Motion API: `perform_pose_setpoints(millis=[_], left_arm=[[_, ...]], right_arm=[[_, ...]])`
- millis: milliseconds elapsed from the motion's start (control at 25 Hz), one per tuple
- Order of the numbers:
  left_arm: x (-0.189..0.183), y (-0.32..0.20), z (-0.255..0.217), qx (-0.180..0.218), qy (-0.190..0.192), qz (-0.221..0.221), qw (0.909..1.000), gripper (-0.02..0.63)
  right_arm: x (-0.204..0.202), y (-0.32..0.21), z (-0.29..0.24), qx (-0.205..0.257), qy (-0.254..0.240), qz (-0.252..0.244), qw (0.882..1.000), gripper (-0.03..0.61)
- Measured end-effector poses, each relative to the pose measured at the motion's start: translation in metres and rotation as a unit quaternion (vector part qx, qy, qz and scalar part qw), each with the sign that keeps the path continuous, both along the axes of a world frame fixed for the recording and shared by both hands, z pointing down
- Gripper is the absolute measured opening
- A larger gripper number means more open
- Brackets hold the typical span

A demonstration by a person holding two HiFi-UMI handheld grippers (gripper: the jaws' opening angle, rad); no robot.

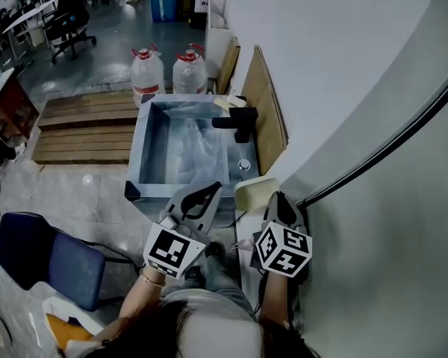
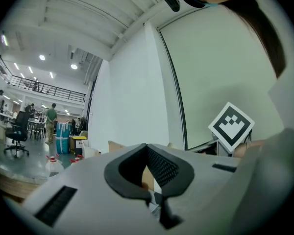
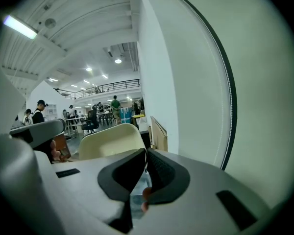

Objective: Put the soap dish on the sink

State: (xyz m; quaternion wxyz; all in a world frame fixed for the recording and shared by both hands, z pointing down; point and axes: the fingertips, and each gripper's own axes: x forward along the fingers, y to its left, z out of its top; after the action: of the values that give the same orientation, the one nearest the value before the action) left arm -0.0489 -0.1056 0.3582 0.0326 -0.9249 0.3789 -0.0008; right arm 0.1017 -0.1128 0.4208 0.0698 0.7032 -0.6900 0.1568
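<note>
A cream soap dish (image 1: 254, 192) is held up in the air just short of the near right corner of the metal sink (image 1: 144, 136). My right gripper (image 1: 277, 201) sits at the dish's right side and looks shut on its edge. In the right gripper view the dish (image 3: 110, 142) rises just behind the closed jaws of the right gripper (image 3: 146, 153). My left gripper (image 1: 201, 197) hovers over the sink's near rim, shut and holding nothing. In its own view the left gripper (image 2: 147, 148) shows jaw tips that meet. A black faucet (image 1: 236, 121) stands on the sink's right ledge.
Two large water bottles (image 1: 147, 73) stand behind the sink. A wooden pallet (image 1: 86, 129) lies to its left. A cardboard sheet (image 1: 267, 107) leans on the white wall at the right. A blue chair (image 1: 45, 256) is at my lower left.
</note>
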Motion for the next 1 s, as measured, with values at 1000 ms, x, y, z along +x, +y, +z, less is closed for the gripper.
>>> perform_pose_setpoints(millis=[1000], left_arm=[[0.051, -0.062, 0.002, -0.012, -0.004, -0.01, 0.9999, 0.003]], right_arm=[[0.027, -0.067, 0.048, -0.052, 0.022, -0.04, 0.998, 0.035]])
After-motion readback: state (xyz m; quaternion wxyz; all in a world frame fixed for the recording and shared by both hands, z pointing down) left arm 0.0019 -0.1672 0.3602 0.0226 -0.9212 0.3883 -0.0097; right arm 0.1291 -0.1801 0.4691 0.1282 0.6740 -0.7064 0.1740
